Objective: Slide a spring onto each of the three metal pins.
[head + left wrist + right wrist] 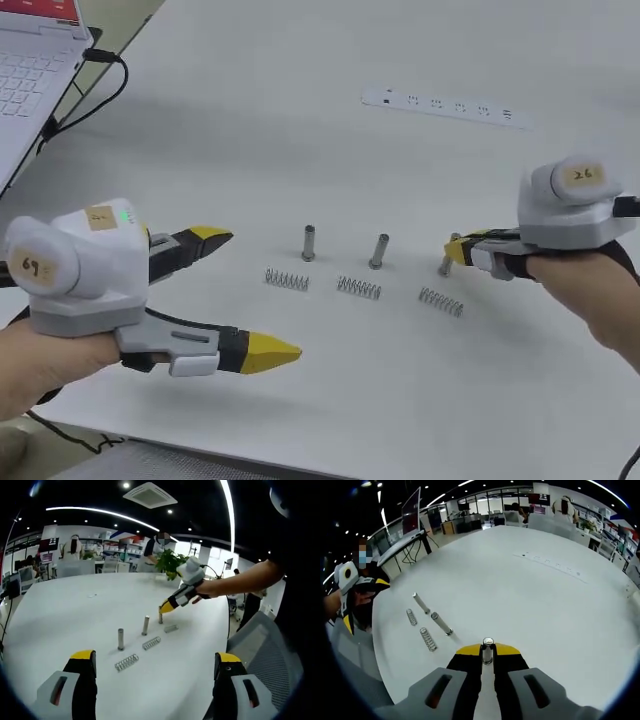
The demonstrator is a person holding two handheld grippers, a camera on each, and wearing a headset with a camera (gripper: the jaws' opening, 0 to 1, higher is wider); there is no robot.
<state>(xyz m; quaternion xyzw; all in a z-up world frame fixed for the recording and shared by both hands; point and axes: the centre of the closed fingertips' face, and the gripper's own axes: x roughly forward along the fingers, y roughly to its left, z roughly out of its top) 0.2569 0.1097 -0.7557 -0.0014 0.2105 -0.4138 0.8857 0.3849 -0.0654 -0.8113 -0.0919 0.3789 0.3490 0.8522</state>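
Three metal pins stand in a row on the white surface, and three springs lie flat on it, one on the near side of each pin. None of the three springs is on a pin.

Take the middle pin as the mark. In the head view the first pin stands to its left, apart from it. The third pin stands to its right, partly hidden there by the right gripper. The middle spring lies just on the near side of the middle pin without touching it. The first spring lies to the left of that spot and the third spring to the right.

The right gripper has its two yellow-tipped jaws closed on the third pin near its top, and the pin is upright between them. I cannot tell whether its foot touches the surface.

The left gripper is held well to the left of the middle pin and nearer the person, past the first spring. Its jaws are spread wide and hold nothing.

One white power strip lies well beyond the middle pin. One laptop sits far to the left of it, with a black cable at its side.
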